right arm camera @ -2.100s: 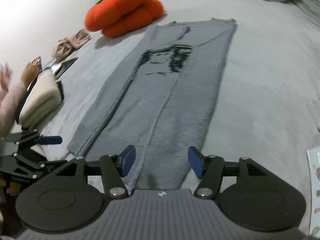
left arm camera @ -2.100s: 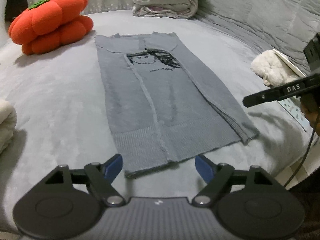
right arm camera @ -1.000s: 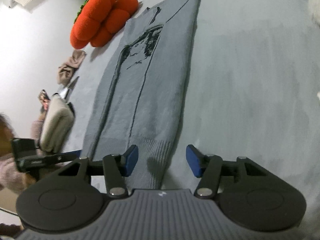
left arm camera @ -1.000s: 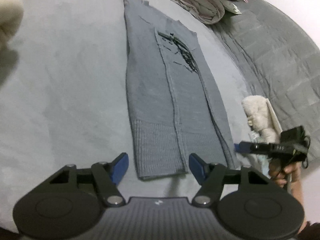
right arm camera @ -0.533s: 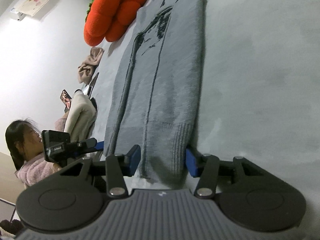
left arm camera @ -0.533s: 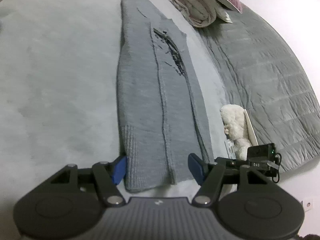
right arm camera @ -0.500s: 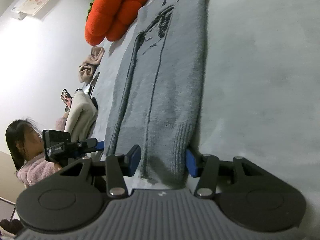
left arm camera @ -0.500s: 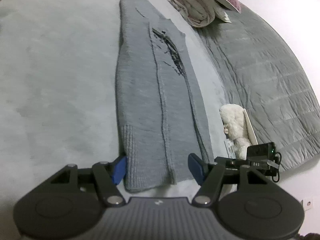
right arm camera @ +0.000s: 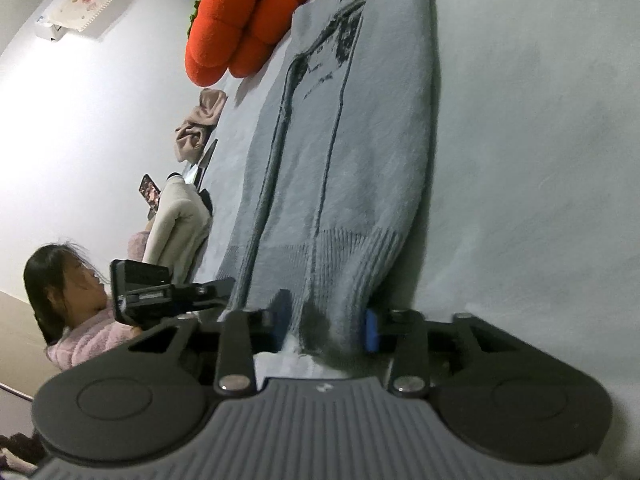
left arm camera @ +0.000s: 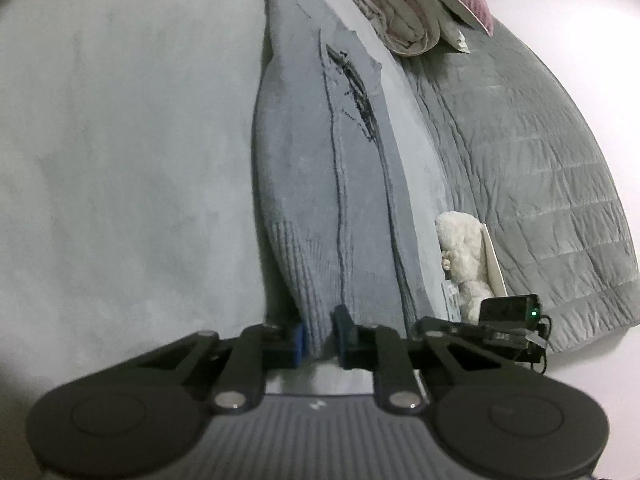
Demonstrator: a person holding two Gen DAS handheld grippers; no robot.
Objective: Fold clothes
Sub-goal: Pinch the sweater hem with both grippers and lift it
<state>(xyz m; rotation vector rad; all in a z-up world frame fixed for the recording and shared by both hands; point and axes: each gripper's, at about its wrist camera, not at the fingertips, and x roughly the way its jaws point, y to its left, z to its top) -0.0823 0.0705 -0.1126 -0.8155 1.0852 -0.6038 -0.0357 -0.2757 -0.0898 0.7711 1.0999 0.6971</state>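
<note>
A grey knit sweater (left arm camera: 320, 168) with a black print lies lengthwise on the bed, its sides folded in, its ribbed hem toward me. My left gripper (left arm camera: 319, 340) is shut on the hem's left corner. In the right wrist view the sweater (right arm camera: 344, 160) runs away from me. My right gripper (right arm camera: 326, 326) has its jaws narrowed around the bunched right corner of the hem, with a gap still showing between the pads. The right gripper also shows in the left wrist view (left arm camera: 508, 320), and the left gripper in the right wrist view (right arm camera: 168, 292).
The bed has a pale grey cover (left arm camera: 120, 160). A quilt (left arm camera: 540, 160) and a stack of folded bedding (left arm camera: 404, 12) lie at the right. A white plush toy (left arm camera: 464, 252) sits by the hem. An orange pumpkin cushion (right arm camera: 244, 20), beige clothes (right arm camera: 200, 124), a phone (right arm camera: 149, 192) lie left.
Both grippers have dropped low to the hem. The left one has closed on the left corner. The right one's jaws have narrowed around the right corner, which now bunches up.
</note>
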